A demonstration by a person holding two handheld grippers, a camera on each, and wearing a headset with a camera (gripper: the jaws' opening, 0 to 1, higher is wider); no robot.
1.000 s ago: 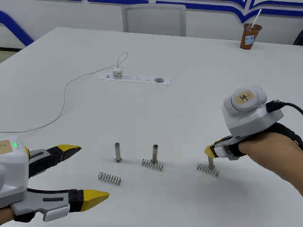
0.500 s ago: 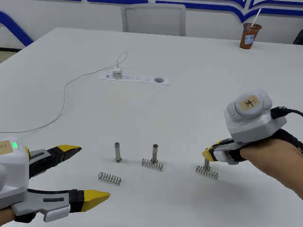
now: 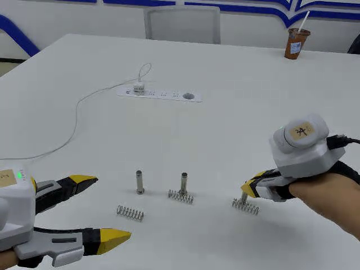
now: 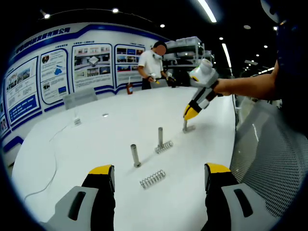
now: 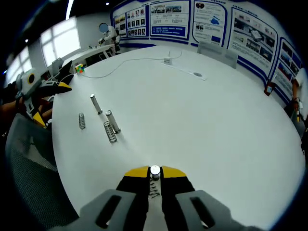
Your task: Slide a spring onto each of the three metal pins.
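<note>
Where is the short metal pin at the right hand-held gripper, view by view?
Head view: short metal pin, lower right.
Left gripper view: right of centre.
Right gripper view: bottom centre, between the jaws.
Shared landmark: lone loose steel coil spring.

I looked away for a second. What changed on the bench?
The right gripper sank lower over the right pin, jaws around its top. The left gripper stayed open; the left pin, middle pin and springs did not move.

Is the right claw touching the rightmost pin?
Touching. The right gripper view shows the right claw with its yellow tips closed against the rightmost pin.
</note>
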